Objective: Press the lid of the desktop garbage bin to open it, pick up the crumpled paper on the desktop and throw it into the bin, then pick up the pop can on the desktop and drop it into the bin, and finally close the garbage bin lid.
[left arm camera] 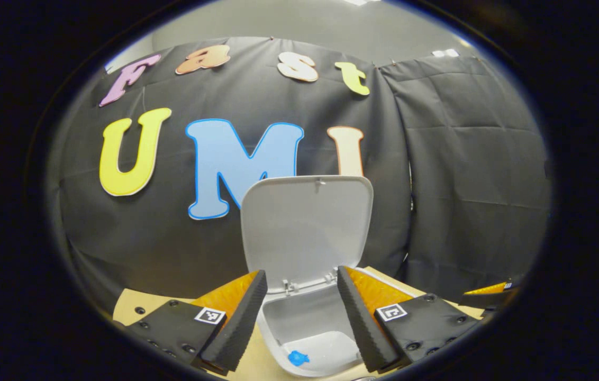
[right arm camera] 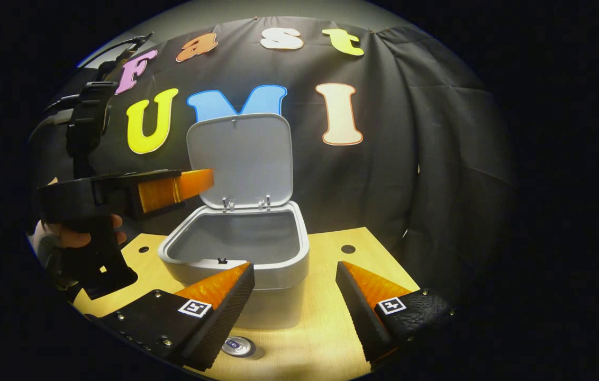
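Our left tool hangs directly over the open bin, its jaws spread wide with nothing between them, which we read as the pose of a drop just made into the mouth below. On the bin's floor lies a small blue thing; we cannot tell what it is, and we see no crumpled paper elsewhere. The lid stands upright on its rear hinge, leaving the opening free for things to fall through. Our right tool is also wide open and empty, held low over the table in front of the bin, and the can stands just beneath it, which suits a reach down for it next.
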Demonstrator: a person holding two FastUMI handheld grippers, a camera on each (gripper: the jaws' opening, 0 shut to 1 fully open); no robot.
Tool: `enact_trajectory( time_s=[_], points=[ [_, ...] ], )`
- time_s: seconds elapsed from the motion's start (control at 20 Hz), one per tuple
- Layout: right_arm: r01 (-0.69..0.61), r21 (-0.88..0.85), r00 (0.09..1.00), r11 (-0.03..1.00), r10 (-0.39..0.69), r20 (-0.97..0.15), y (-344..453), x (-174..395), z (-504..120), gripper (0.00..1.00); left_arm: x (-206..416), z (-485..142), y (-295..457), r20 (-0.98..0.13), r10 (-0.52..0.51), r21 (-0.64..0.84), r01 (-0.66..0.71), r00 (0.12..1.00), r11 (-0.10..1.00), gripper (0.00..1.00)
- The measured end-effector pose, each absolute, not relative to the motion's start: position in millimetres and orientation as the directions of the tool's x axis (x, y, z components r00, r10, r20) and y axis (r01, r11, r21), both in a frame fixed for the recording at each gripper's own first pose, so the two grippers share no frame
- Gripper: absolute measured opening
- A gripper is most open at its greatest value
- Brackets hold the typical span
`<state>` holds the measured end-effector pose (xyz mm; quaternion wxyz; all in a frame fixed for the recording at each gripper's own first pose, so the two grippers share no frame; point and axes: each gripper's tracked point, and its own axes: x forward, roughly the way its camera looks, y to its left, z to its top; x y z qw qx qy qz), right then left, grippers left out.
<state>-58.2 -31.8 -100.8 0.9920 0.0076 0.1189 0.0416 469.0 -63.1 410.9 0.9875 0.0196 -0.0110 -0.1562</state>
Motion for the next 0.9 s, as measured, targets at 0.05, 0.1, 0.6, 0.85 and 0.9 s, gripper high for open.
enact_trajectory(
  time_s=[0.05, 0.1, 0.6, 0.85, 0.9],
  points=[
    [-0.09, 0.024, 0.966, 0.996, 0.093, -0.24, -28.5, -59.2, -103.3, 0.98, 469.0, 410.5, -56.6, 0.016, -0.298, 0.039, 0.297, 0.955, 0.954, 0.89],
    [-0.1, 0.021, 0.964, 0.995, 0.102, -0.246, -24.9, -60.9, -106.6, 0.98, 468.5, 410.5, -49.4, 0.016, -0.285, 0.035, 0.284, 0.958, 0.958, 0.89],
    [-0.223, 0.035, 0.912, 0.974, 0.221, -0.347, 16.7, -74.9, -147.8, 0.98, 465.4, 398.8, 26.1, -0.012, -0.145, -0.013, 0.145, 0.989, 0.989, 0.9],
    [-0.276, 0.048, 0.871, 0.96, 0.271, -0.409, 32.9, -79.5, -171.6, 0.98, 458.2, 393.9, 56.5, -0.026, -0.086, -0.024, 0.085, 0.996, 0.996, 0.89],
    [-0.286, 0.047, 0.863, 0.957, 0.278, -0.421, 35.6, -80.7, -177.8, 0.98, 457.0, 393.6, 60.5, -0.027, -0.076, -0.026, 0.075, 0.997, 0.997, 0.88]
  ],
)
